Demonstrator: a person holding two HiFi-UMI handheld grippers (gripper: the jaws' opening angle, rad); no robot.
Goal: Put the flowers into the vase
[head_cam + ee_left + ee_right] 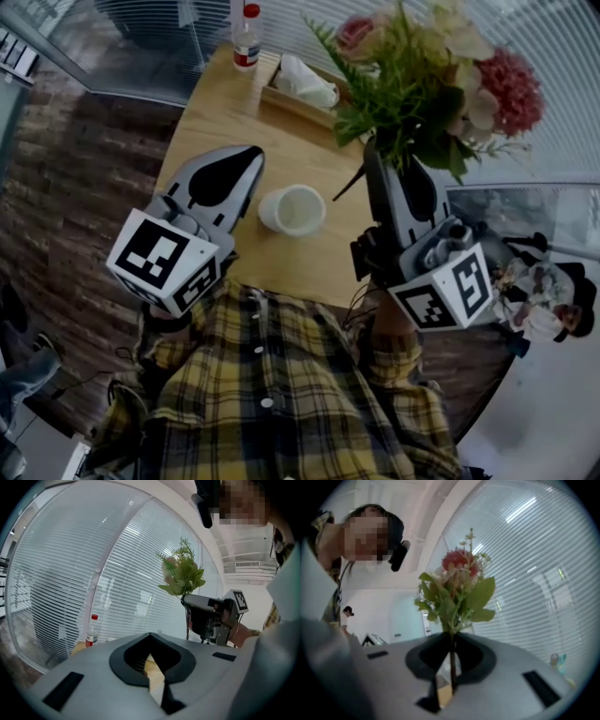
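Note:
My right gripper [374, 155] is shut on the stems of a bunch of flowers [427, 80], pink and cream blooms with green leaves, and holds it upright above the table's right side. In the right gripper view a thin stem runs down between the jaws [451, 639] below the flowers [457, 585]. The white vase [292, 208] stands open-topped on the wooden table [281, 141], left of and below the bunch. My left gripper [251, 157] rests left of the vase with its jaws together and nothing in them [151, 641]. The left gripper view shows the flowers [182, 573] over the right gripper [206, 616].
A plastic bottle with a red cap [246, 36] stands at the table's far edge. Next to it is a wooden tray [281, 98] with a white cloth [305, 82]. White blinds [93, 583] close off the far side. Dark wood floor [66, 178] lies to the left.

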